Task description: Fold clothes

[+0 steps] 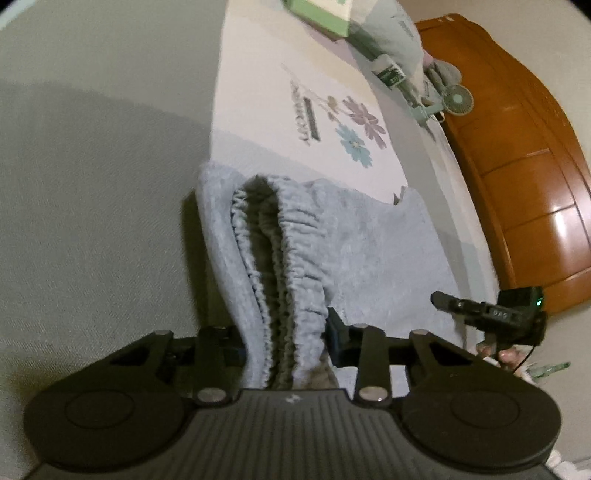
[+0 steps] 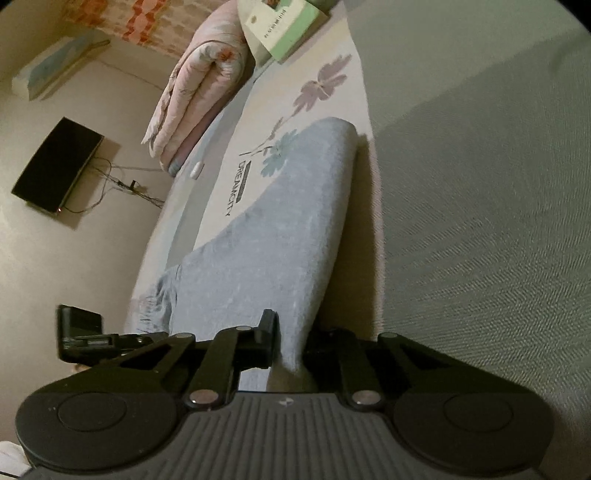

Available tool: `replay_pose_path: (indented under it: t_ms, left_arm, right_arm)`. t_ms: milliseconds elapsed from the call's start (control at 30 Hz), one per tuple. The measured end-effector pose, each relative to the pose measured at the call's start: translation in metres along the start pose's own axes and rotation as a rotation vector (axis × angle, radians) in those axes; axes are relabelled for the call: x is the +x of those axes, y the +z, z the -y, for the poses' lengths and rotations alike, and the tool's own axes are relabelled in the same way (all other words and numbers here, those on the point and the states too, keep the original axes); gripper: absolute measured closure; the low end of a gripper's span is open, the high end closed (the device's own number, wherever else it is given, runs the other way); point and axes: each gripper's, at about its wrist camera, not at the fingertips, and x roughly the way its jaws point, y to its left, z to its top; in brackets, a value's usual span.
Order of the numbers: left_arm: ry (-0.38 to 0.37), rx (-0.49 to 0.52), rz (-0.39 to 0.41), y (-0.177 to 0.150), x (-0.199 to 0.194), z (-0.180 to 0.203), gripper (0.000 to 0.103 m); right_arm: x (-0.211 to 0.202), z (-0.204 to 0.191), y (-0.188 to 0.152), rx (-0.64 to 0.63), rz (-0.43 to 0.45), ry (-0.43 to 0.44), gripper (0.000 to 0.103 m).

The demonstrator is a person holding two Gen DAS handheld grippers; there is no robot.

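the left gripper [image 1: 284, 343] is pinching the gathered waistband of the pale blue trousers [image 1: 332, 236], and the right gripper [image 2: 290, 343] is pinching their folded edge. the trousers are lying lengthwise along the bed [image 1: 258, 110] edge, stretching away toward the green box [image 2: 291, 29].

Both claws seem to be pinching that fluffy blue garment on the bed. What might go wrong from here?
1. The left claw grips a thick, bunched elastic waistband of the blue garment; some layers may slip out when lifted.
2. The right claw pinches only a narrow edge of the fabric, so it might pull free.
3. The garment lies near the bed edge, so a dropped end might slide off.
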Motion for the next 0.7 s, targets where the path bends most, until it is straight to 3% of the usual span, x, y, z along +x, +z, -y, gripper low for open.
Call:
replay_pose_path:
  t_ms: [400, 700]
  left_arm:
    - [0.044, 0.174, 0.088, 0.02, -0.023, 0.068, 0.072]
    - [0.028, 0.295, 0.081, 0.043, -0.003, 0.12, 0.073]
  right_arm:
    - [-0.016, -0.042, -0.002, -0.127, 0.057, 0.002, 0.092]
    - [-0.053, -0.053, -0.004, -0.186, 0.138, -0.035, 0.093]
